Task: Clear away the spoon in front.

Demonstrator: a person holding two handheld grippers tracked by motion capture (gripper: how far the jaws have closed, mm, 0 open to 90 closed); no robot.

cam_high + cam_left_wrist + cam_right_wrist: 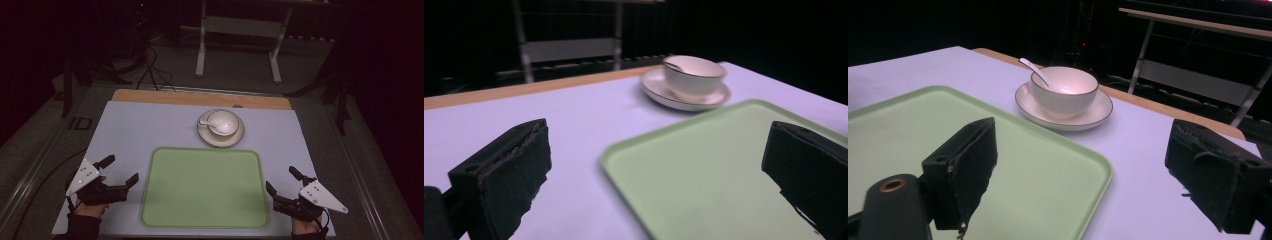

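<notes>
Spoon [212,127] half-hidden inside bowl [223,121]

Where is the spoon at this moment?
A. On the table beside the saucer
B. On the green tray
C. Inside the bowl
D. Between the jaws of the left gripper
C: the spoon leans inside the bowl, which stands on the saucer behind the tray.
</notes>
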